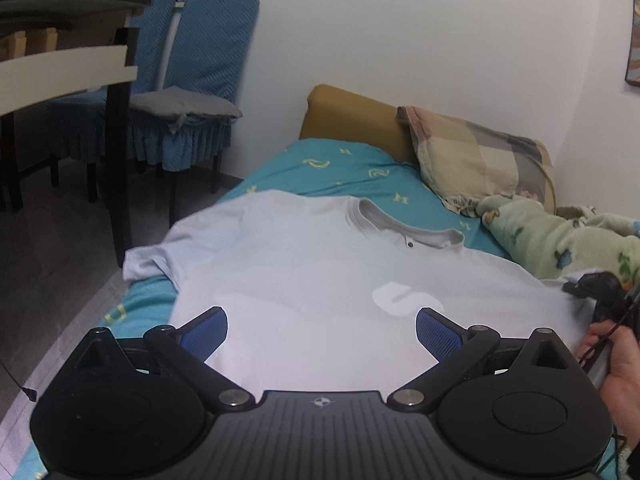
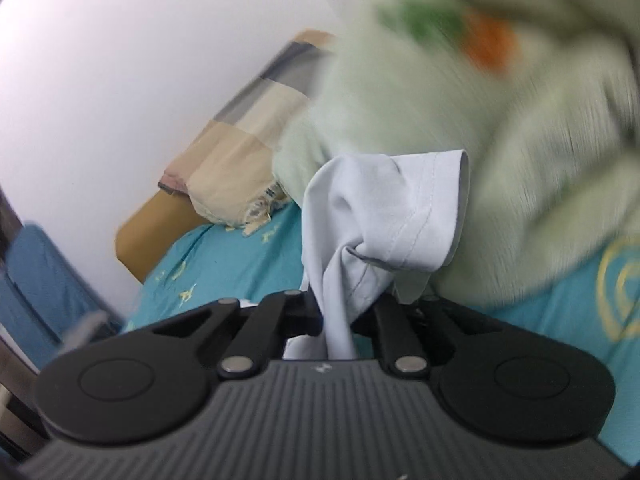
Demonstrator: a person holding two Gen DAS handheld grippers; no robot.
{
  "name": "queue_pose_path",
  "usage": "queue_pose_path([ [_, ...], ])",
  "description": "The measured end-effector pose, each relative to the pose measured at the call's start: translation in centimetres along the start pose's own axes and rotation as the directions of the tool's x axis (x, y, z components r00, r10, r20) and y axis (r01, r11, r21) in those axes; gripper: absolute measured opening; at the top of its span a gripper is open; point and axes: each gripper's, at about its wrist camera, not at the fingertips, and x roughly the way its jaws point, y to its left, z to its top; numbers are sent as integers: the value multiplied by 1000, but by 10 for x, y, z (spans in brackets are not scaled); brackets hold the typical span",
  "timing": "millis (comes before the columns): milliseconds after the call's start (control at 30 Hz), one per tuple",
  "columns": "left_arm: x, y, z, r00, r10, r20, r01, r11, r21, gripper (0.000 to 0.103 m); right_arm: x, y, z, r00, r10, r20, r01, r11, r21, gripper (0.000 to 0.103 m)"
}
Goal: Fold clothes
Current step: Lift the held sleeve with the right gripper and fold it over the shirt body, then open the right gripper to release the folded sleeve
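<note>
The pale T-shirt (image 1: 304, 264) lies on the teal sheet (image 1: 320, 168); the left gripper (image 1: 322, 330) is spread above it; the right gripper (image 2: 340, 312) pinches its sleeve (image 2: 400, 216) (bunched).

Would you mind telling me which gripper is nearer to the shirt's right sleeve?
Right. The right gripper has its jaws shut on the sleeve, bunching it. The left gripper hovers open over the middle of the shirt, away from that sleeve.

The blanket (image 2: 500, 92) is a total motion-blur smear, the right gripper's pads are buried in the shirt (image 2: 384, 216), and the hand (image 1: 618, 364) is cut off at the edge.
</note>
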Motion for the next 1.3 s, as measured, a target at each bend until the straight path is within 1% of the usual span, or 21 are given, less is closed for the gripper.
queue_pose_path([
  [67, -10, 5, 6, 1000, 17, 6, -17, 1000, 15, 102, -11, 36, 8, 999, -41, 29, 44, 993, -107, 9],
  [133, -22, 13, 11, 999, 23, 30, -23, 1000, 11, 102, -21, 73, 15, 995, -76, 62, 88, 975, -206, 9],
  [200, -31, 24, 18, 999, 21, 47, -20, 1000, -9, 102, -21, 114, 17, 992, -90, 92, 114, 945, -306, 9],
  [267, -37, 37, 25, 998, 20, 59, -18, 999, -35, 102, -41, 144, 6, 990, -80, 118, 121, 908, -402, 9],
  [367, -40, 56, 29, 996, 54, 77, -50, 997, -55, 103, -53, 200, -29, 990, -43, 137, 111, 834, -541, 11],
  [400, -39, 62, 30, 994, 67, 82, -63, 996, -57, 103, -56, 214, -45, 991, -28, 129, 99, 808, -581, 11],
  [433, -38, 68, 30, 993, 80, 84, -74, 995, -62, 103, -50, 228, -62, 994, -15, 104, 75, 795, -602, 11],
  [500, -30, 80, 27, 994, 92, 67, -87, 993, -83, 103, -34, 251, -93, 999, 7, 32, 15, 787, -617, 11],
  [567, -21, 90, 23, 995, 86, 44, -81, 991, -104, 103, -15, 266, -124, 1000, 7, -25, -21, 771, -636, 11],
  [600, -15, 93, 22, 995, 89, 33, -85, 990, -111, 103, -5, 269, -138, 999, 3, -49, -34, 764, -644, 11],
  [667, -4, 100, 20, 995, 95, 13, -93, 988, -125, 103, 10, 269, -157, 996, -11, -91, -50, 769, -638, 11],
  [767, 10, 106, 18, 995, 99, 3, -97, 986, -133, 103, 34, 261, -168, 983, -24, -183, -91, 800, -594, 13],
  [800, 15, 108, 18, 995, 99, -2, -99, 986, -136, 103, 42, 259, -170, 975, -26, -221, -109, 809, -577, 18],
  [833, 19, 110, 17, 995, 98, -9, -98, 985, -140, 103, 46, 258, -171, 968, -19, -249, -129, 816, -563, 32],
  [867, 23, 111, 17, 995, 94, -17, -96, 985, -144, 103, 45, 258, -172, 963, -5, -270, -150, 820, -552, 37],
  [900, 25, 112, 16, 996, 88, -23, -91, 985, -145, 103, 43, 257, -170, 958, 13, -287, -171, 827, -535, 49],
  [933, 27, 113, 15, 996, 83, -29, -86, 986, -145, 103, 35, 254, -166, 951, 41, -306, -198, 841, -503, 68],
  [1000, 32, 114, 14, 996, 71, -51, -77, 987, -140, 103, 16, 247, -158, 932, 123, -342, -265, 874, -408, 83],
  [1033, 34, 113, 14, 996, 66, -64, -74, 988, -136, 103, 5, 244, -153, 924, 157, -348, -292, 878, -378, 83],
  [1133, 34, 108, 10, 995, 55, -84, -65, 991, -119, 103, -36, 241, -133, 908, 235, -348, -358, 865, -351, 83],
  [1300, 21, 92, 6, 995, 21, -94, -31, 995, -99, 102, -132, 219, -97, 896, 307, -319, -414, 836, -358, 83],
])
